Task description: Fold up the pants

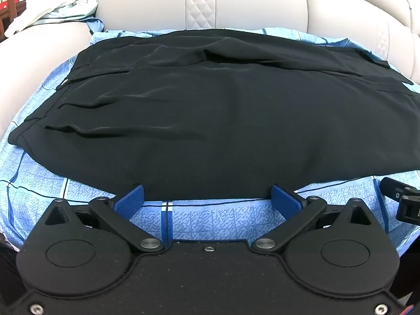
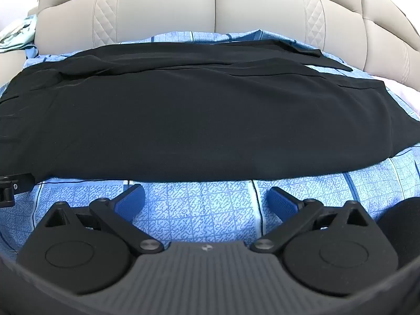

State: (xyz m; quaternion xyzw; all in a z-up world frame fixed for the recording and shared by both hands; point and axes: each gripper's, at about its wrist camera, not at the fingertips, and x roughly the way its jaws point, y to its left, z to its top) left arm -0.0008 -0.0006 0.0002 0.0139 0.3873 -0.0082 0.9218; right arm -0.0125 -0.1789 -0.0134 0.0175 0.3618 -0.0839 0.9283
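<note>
Black pants [image 1: 210, 120] lie spread flat and folded lengthwise on a blue patterned sheet [image 1: 210, 220], with the waistband at the left. They also show in the right wrist view [image 2: 199, 120]. My left gripper [image 1: 207, 197] is open, its blue pads at the near edge of the pants, holding nothing. My right gripper [image 2: 207, 197] is open and empty, just short of the pants' near edge, over the sheet [image 2: 199, 210]. Part of the right gripper shows in the left wrist view [image 1: 404, 199], and part of the left gripper in the right wrist view [image 2: 13, 189].
A beige padded sofa back [image 1: 262, 2] rises behind the pants; it also shows in the right wrist view [image 2: 210, 8]. A pale blue-green cloth [image 1: 65, 10] lies bunched at the back left on the sofa.
</note>
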